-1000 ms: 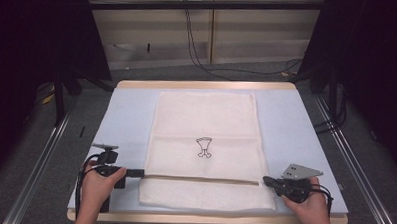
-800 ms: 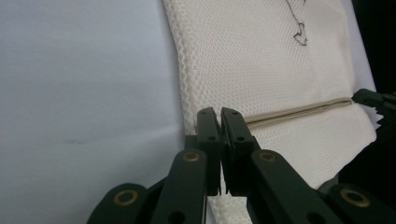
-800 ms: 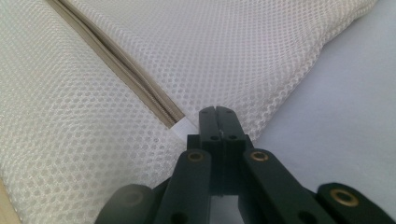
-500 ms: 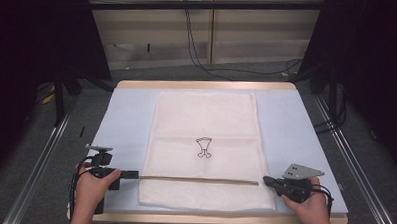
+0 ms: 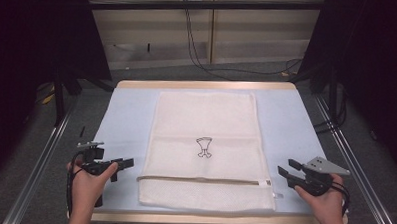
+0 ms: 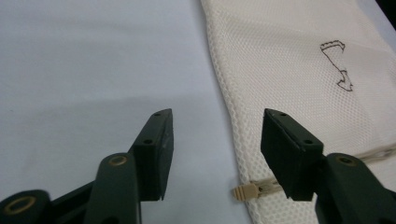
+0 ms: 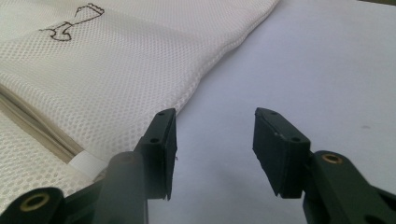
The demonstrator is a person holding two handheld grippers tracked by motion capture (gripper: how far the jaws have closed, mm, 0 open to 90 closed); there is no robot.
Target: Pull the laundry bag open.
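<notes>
Right now both claws sit open and empty — my left claw (image 5: 127, 163) just beside the left edge of the mesh bag (image 5: 205, 142), my right claw (image 5: 286, 167) just off its right edge. That bag lies flat mid-desk (image 5: 126, 109); its zipper (image 5: 199, 180) runs across near me — the zipper pull (image 6: 245, 191) peeks out by my left claw.

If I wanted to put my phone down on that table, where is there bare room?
Two bare strips of the pale blue table cover flank the mesh bag: one on its left side, one on its right. The far halves are freest. Nearer the person it is crowded: the left claw and the right claw sit open beside the bag's zipper.
</notes>
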